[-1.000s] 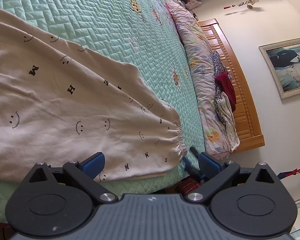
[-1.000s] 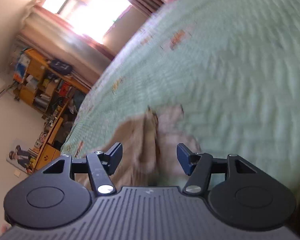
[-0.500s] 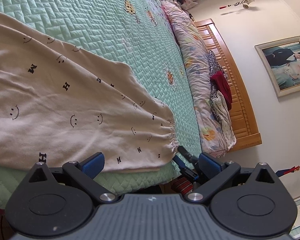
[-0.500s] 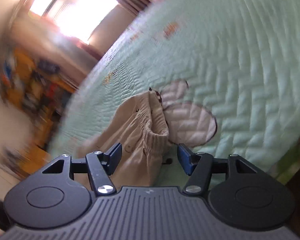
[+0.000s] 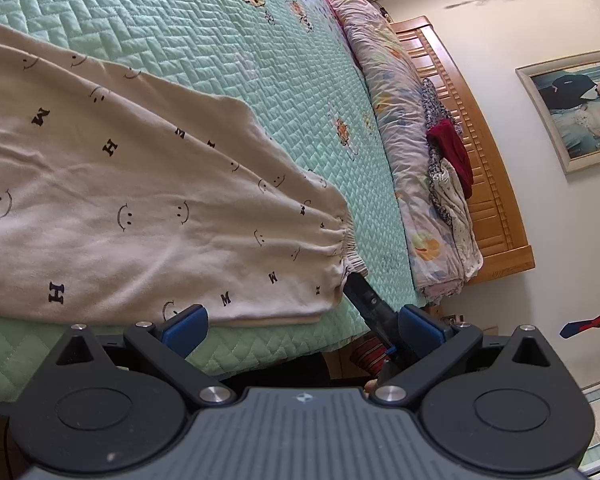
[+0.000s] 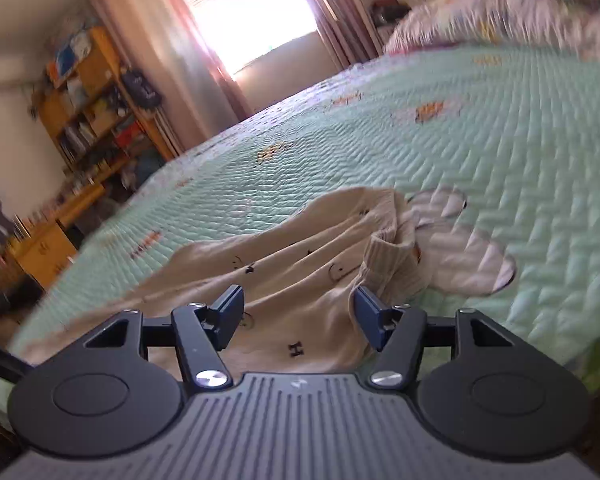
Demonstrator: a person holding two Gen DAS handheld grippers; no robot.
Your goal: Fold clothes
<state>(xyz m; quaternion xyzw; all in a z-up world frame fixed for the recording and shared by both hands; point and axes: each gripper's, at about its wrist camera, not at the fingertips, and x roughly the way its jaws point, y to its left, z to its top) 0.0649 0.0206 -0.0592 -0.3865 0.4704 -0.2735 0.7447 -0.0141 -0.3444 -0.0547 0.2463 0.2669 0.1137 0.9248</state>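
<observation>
Swinging level since a second ago, my right gripper (image 6: 299, 318) now looks across the bed rather than tilted over it, while the left gripper (image 5: 302, 324) has barely shifted. Left wrist view: I hold that tool's jaws wide apart with nothing between the blue pads, poised at the near edge of the mint quilted bedspread (image 5: 204, 36). A beige garment (image 5: 132, 208) printed with smiley faces and letters lies spread flat on it, its gathered elastic cuff (image 5: 346, 246) near the bed's corner, where the dark tip of my other tool shows just beside the cuff. A rolled floral duvet (image 5: 400, 120) rests against the wooden headboard (image 5: 484, 168), well clear of the work. Right wrist view: these jaws stand partly open and empty, hovering low over the rumpled beige cloth, with the ribbed cuff (image 6: 388, 264) standing up just ahead of the right pad. This fabric looks light, soft and limp, likely to sag and bunch when lifted, so the thicker ribbed cuff or a hem seems the surest place to pinch.
</observation>
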